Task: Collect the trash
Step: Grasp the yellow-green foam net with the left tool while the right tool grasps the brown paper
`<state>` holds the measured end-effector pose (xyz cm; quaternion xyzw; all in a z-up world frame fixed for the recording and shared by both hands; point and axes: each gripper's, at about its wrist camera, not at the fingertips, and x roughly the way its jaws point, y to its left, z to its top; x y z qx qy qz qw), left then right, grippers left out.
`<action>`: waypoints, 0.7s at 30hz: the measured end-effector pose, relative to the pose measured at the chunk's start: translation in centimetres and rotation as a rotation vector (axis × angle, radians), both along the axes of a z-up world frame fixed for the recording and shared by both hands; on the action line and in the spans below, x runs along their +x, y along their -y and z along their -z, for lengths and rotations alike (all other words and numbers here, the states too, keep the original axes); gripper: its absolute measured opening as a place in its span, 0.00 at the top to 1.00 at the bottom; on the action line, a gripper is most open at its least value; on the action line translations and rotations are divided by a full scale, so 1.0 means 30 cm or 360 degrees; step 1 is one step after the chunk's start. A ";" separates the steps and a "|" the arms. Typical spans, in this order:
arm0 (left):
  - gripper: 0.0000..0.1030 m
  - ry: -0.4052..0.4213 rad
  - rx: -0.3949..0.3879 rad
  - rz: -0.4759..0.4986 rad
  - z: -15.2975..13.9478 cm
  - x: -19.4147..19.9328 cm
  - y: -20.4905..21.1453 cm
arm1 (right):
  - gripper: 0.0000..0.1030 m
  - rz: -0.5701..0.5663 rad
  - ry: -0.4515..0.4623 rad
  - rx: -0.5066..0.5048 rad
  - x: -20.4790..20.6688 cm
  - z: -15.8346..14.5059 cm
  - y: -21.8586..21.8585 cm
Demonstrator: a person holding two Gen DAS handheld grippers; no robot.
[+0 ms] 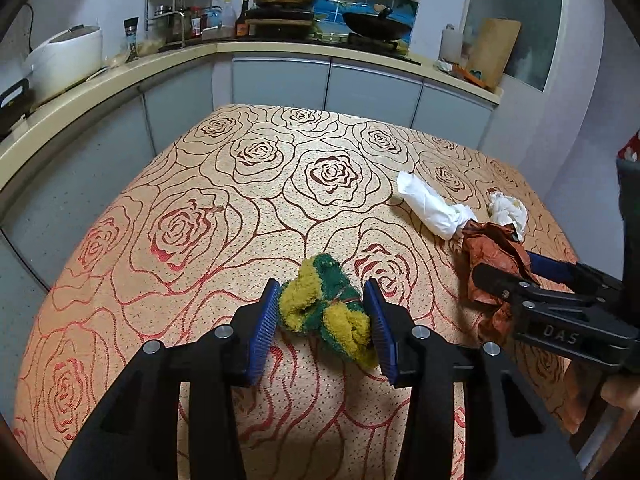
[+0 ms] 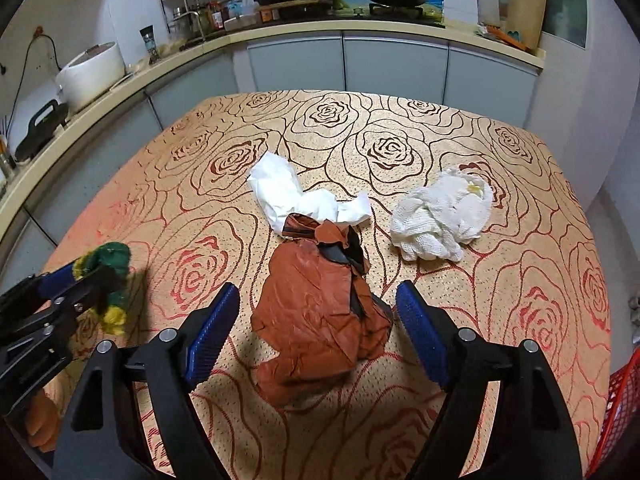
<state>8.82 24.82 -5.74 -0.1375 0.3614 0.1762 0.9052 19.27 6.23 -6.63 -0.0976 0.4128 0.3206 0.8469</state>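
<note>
My left gripper (image 1: 324, 322) is shut on a crumpled green and yellow scrub pad (image 1: 316, 300), which both blue pads press from the sides; the right wrist view shows this gripper (image 2: 80, 280) and pad (image 2: 112, 256) at the far left. My right gripper (image 2: 318, 328) stands open astride a crumpled brown paper (image 2: 312, 320) that lies on the rose-patterned tablecloth (image 2: 208, 152), with a gap at the left pad. Beyond it lie a white paper wad (image 2: 280, 188) and a white crumpled tissue (image 2: 440, 216). From the left wrist, the right gripper (image 1: 520, 276) sits over the brown paper (image 1: 492, 248).
A red mesh basket (image 2: 620, 412) shows at the table's right edge. A kitchen counter (image 1: 120, 76) curves behind the table with a white rice cooker (image 1: 64, 56), bottles, pans and a wok (image 1: 376, 26). The white wad (image 1: 428, 204) and tissue (image 1: 506, 208) lie far right.
</note>
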 end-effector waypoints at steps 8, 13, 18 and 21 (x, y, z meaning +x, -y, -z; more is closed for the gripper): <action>0.60 0.0008 -0.0026 -0.0015 0.003 -0.019 -0.007 | 0.39 -0.0014 0.0030 -0.0056 -0.018 0.019 0.001; 0.60 0.0023 -0.0012 -0.0012 -0.008 -0.025 0.001 | 0.44 -0.0006 0.0037 -0.0055 -0.038 0.022 0.020; 0.60 0.0032 0.0004 -0.0016 -0.022 -0.031 0.006 | 0.46 0.0021 0.0036 0.0004 -0.064 -0.013 0.062; 0.60 0.0037 0.0007 -0.0008 -0.032 -0.031 0.014 | 0.46 0.0042 0.0088 0.0039 -0.086 -0.059 0.097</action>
